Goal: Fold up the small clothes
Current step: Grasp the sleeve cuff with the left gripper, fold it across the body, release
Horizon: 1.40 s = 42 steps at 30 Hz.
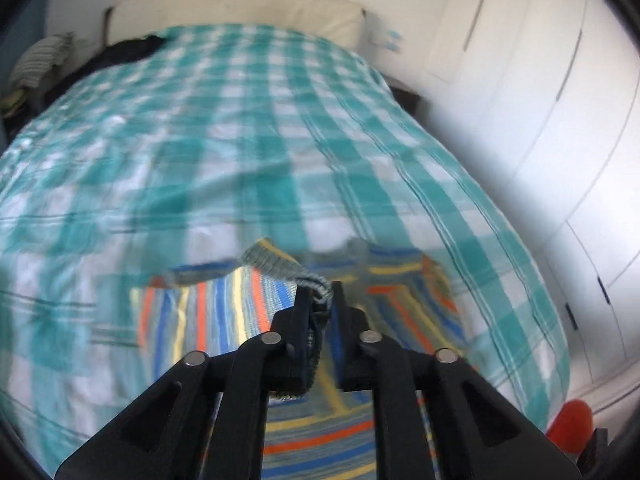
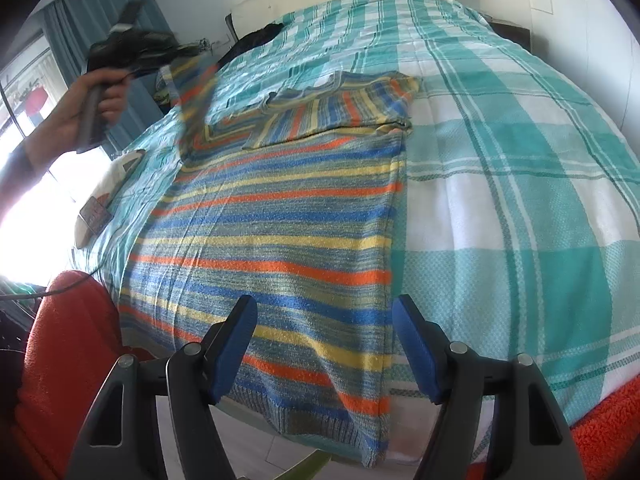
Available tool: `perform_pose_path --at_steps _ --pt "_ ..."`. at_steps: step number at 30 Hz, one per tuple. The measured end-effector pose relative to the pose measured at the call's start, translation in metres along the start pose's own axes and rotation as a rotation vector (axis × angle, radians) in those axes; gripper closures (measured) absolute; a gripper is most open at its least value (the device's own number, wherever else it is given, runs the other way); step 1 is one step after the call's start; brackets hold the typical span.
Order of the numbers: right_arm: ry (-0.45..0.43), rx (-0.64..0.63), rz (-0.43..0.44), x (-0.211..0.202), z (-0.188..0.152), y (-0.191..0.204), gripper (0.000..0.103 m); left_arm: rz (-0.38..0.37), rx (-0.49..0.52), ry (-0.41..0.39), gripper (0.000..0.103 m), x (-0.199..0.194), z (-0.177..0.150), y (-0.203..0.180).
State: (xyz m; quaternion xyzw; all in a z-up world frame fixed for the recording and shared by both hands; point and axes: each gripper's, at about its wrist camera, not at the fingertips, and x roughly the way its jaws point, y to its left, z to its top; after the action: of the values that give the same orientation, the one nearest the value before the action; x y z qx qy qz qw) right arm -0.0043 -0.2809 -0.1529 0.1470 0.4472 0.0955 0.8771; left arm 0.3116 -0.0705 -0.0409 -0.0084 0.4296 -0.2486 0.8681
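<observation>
I have the striped sweater (image 2: pixel 280 216) laid flat on the checked bedspread (image 2: pixel 520 184), its long axis running from the bottom of the right wrist frame up toward the headboard, one sleeve already folded across the chest. My left gripper (image 1: pixel 320 292) has a sleeve cuff (image 1: pixel 318 286) between its fingers; the jaws stand only partly closed, and through the blur I cannot tell whether the pads actually press on the knit. In the right wrist view that left hand (image 2: pixel 94 100) sits at upper left, raised, with the sleeve trailing from it down to the body. I judge the fold must carry that sleeve rightward across the torso, so the left gripper is the nearer one. My right gripper (image 2: pixel 324 352) hovers at bottom centre over the hem, jaws wide, holding nothing. Only the right view shows the full garment; only the left shows the cuff.
</observation>
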Motion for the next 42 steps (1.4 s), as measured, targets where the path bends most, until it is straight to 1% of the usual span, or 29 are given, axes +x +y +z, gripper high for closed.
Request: perform_pose_path --at_steps 1,2,4,5,6,8,9,10,11,12,14,16,17,20,22,25,27,30,34,39,42 --pt "-0.001 0.006 0.001 -0.001 0.000 -0.002 0.033 -0.026 -0.006 0.041 0.030 0.013 -0.004 -0.008" --pt "-0.003 0.013 0.002 -0.001 0.000 -0.003 0.033 -0.047 -0.015 0.059 0.023 0.019 -0.008 -0.012" --pt "-0.011 0.026 0.006 -0.003 0.001 -0.007 0.033 -0.097 -0.049 0.045 0.022 0.018 -0.016 -0.011" --pt "-0.014 0.030 0.007 -0.004 0.001 -0.008 0.033 -0.110 -0.072 0.036 0.022 0.011 -0.021 -0.003" --pt "-0.019 0.037 0.007 -0.005 0.001 -0.010 0.033 -0.104 -0.093 0.027 0.022 0.006 -0.022 0.003" --pt "-0.021 0.052 0.011 -0.005 0.002 -0.014 0.033 -0.062 -0.145 -0.005 0.017 -0.013 -0.033 0.029" --pt "-0.017 0.068 0.019 -0.003 0.003 -0.017 0.033 -0.025 -0.168 -0.027 0.013 -0.024 -0.042 0.047" --pt "-0.014 0.077 0.022 -0.001 0.003 -0.020 0.033 0.009 -0.183 -0.039 0.012 -0.033 -0.052 0.061" --pt "-0.008 0.090 0.023 0.002 0.004 -0.022 0.033 0.058 -0.207 -0.043 0.012 -0.042 -0.067 0.079" --pt "-0.004 0.099 0.025 0.004 0.005 -0.023 0.033 0.088 -0.228 -0.035 0.012 -0.046 -0.081 0.090" --pt "0.002 0.107 0.027 0.006 0.005 -0.024 0.033 0.135 -0.280 -0.005 0.012 -0.048 -0.110 0.111" --pt "0.001 0.103 0.018 0.007 0.006 -0.023 0.033 0.162 -0.342 0.022 0.012 -0.049 -0.146 0.126" --pt "-0.004 0.104 0.013 0.006 0.007 -0.024 0.033 0.164 -0.379 0.022 0.012 -0.053 -0.167 0.131" --pt "-0.016 0.118 -0.015 0.004 0.007 -0.027 0.033 0.146 -0.438 0.011 0.012 -0.057 -0.201 0.129" --pt "-0.010 0.140 -0.044 0.005 0.007 -0.033 0.033 0.155 -0.447 -0.005 0.012 -0.061 -0.217 0.124" --pt "-0.008 0.166 -0.067 0.007 0.007 -0.039 0.033 0.166 -0.428 -0.016 0.012 -0.071 -0.221 0.120" --pt "-0.013 0.181 -0.076 0.006 0.006 -0.041 0.033 0.168 -0.384 -0.042 0.012 -0.078 -0.217 0.116" --pt "-0.019 0.191 -0.083 0.005 0.006 -0.043 0.033 0.192 -0.338 -0.066 0.012 -0.083 -0.216 0.110" --pt "-0.018 0.178 -0.089 0.006 0.006 -0.041 0.033 0.184 -0.341 -0.048 0.012 -0.076 -0.220 0.105" --pt "-0.017 0.193 -0.077 0.005 0.004 -0.044 0.033 0.228 -0.296 -0.053 0.012 -0.077 -0.224 0.099" --pt "-0.022 0.212 -0.070 0.004 0.004 -0.047 0.033 0.237 -0.296 -0.063 0.012 -0.079 -0.225 0.100"
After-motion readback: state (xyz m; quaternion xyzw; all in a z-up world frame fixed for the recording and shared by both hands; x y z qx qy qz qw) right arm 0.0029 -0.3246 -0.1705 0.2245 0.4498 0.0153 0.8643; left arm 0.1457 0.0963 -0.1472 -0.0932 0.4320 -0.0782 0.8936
